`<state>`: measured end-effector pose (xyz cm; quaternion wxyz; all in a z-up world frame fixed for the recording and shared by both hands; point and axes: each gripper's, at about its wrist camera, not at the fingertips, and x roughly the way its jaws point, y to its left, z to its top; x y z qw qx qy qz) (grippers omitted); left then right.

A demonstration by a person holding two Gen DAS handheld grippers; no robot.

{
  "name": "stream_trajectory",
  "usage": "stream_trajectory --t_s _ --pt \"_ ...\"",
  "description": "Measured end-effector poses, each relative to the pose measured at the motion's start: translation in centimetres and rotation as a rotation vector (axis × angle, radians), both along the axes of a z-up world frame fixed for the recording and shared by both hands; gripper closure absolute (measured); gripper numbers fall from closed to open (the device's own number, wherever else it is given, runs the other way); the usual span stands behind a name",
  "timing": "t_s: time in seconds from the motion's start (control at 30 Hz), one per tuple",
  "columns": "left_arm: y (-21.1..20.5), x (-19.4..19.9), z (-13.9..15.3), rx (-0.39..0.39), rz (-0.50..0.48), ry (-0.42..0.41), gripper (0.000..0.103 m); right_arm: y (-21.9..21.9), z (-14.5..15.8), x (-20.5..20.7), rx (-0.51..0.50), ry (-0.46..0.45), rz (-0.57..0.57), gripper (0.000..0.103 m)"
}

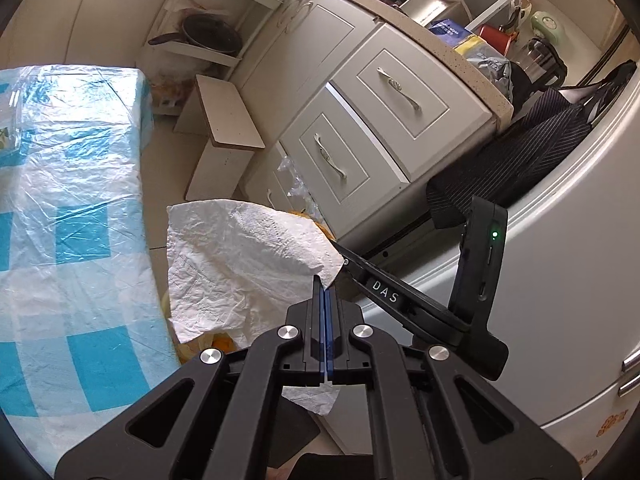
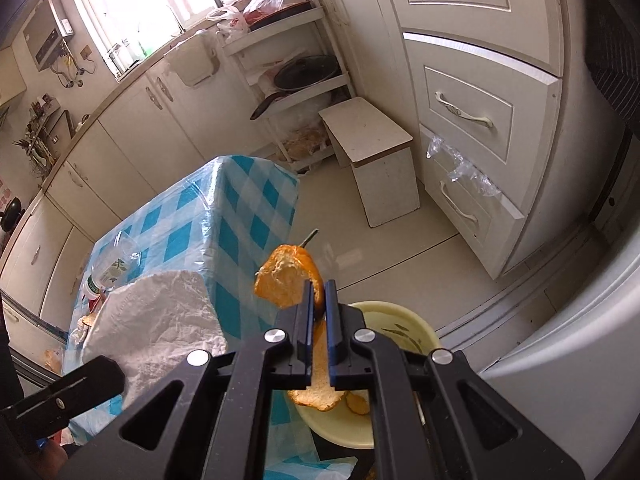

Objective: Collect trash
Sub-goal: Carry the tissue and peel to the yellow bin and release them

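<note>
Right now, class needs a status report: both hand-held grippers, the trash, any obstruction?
Left hand-held gripper shut on paper towel. Right hand-held gripper shut on orange peel, above yellow bin. No obstruction seen.

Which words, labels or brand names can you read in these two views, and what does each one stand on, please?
"DAS": white letters on a finger of the right gripper, in the left wrist view.
Print on the blue packet and yellow packet on the counter: too blurred.
Plastic bottle label: too small.
Orange marks on the fridge: unreadable.

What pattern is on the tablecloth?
Blue-and-white checks on the tablecloth, under clear plastic; clearest in the right wrist view.
</note>
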<state>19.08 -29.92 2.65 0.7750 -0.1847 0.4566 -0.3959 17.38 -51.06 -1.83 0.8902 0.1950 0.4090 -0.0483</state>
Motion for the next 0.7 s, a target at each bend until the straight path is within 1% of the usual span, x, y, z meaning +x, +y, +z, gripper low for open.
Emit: stream_trajectory --t_s 0.1,0.13,0.2,0.27,0.3,0.33,0.4,0.43,0.5,0.57,0.63,0.7 --pt "-0.7 -0.2 -0.4 0.01 -0.006 0.006 0.102 -0.3 -0.3 0.0 0.009 0.011 -0.001 0.097" --pt "-0.9 -0.2 -0.6 0.017 -0.007 0.008 0.102 -0.4 -0.4 0.1 0.012 0.021 0.004 0.095" --pt "-1.3 0.1 -1.3 0.047 0.0 0.016 0.102 -0.2 -1.2 0.6 0.014 0.068 0.023 0.09" --pt "-1.9 0.7 -3.0 0.12 0.012 0.038 0.102 0.0 -1.9 0.8 0.003 0.094 0.016 0.058" --pt "-2.2 1.1 -4.2 0.167 0.02 0.069 0.102 0.0 -2.0 0.9 -0.004 0.099 0.009 0.055" --pt "-2.4 1.5 -5.7 0.203 0.027 0.115 0.101 0.0 -2.1 0.9 -0.005 0.102 0.003 0.054" --pt "-2.5 2.0 -7.6 0.23 0.031 0.186 0.1 -0.3 -1.9 0.8 0.013 0.096 -0.014 0.053" --pt "-2.4 2.0 -8.1 0.236 0.032 0.201 0.099 -0.3 -1.7 0.7 0.02 0.086 -0.017 0.051" --pt "-2.3 2.0 -7.9 0.251 0.033 0.187 0.094 -0.1 -1.3 0.8 0.017 0.072 -0.012 0.049" --pt "-1.8 1.9 -7.2 0.256 0.04 0.155 0.081 0.4 -0.9 1.0 0.015 0.061 0.003 0.047" --pt "-1.2 1.8 -6.5 0.261 0.053 0.131 0.075 1.0 -0.6 1.2 0.012 0.056 0.018 0.046" --pt "-0.2 2.0 -6.2 0.265 0.067 0.125 0.074 1.5 -0.2 1.4 0.015 0.047 0.028 0.044"
